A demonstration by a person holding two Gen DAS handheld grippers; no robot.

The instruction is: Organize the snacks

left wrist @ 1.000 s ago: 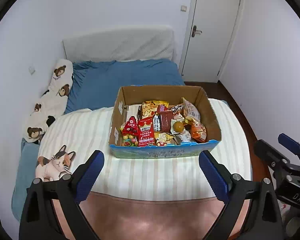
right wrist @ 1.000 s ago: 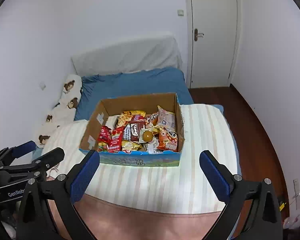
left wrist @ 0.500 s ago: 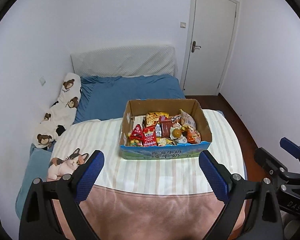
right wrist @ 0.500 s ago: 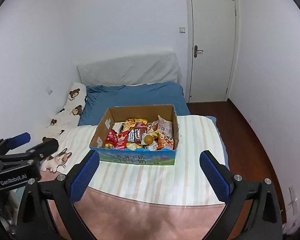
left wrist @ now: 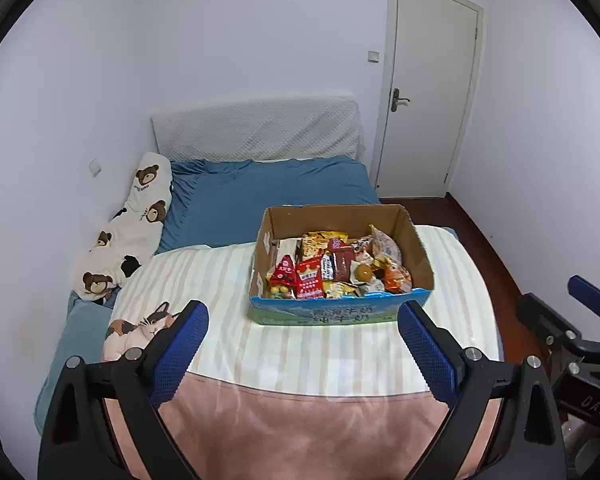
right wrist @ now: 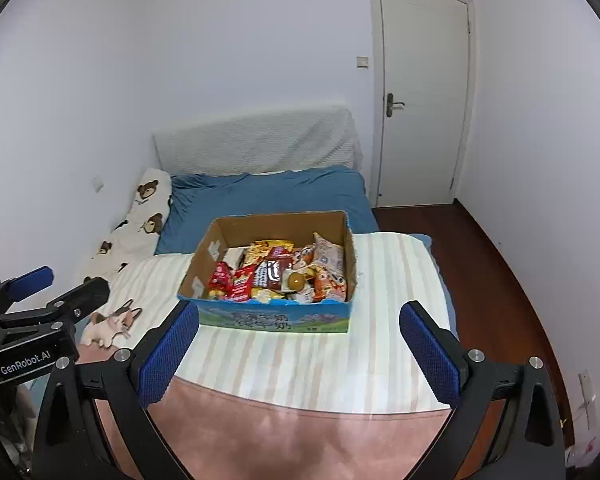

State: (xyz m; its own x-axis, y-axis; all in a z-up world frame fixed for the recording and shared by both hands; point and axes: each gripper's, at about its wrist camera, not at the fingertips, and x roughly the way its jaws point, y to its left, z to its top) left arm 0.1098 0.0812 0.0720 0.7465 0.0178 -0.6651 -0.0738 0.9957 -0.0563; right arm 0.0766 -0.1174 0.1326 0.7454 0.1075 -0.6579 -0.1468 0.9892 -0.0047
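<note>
Snacks point(left wrist: 336, 270) heaped in box point(left wrist: 420, 256) (labels unreadable), both tongs wide, empty.

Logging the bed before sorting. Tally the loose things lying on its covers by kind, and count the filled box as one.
Brown cardboard box of snack packets with blue printed front: 1
Long white pillow with brown bear print: 1
Calico cat-shaped soft toy: 1
Total: 3

Left gripper point(left wrist: 302, 350) and right gripper point(right wrist: 298, 350) gape, empty.
</note>
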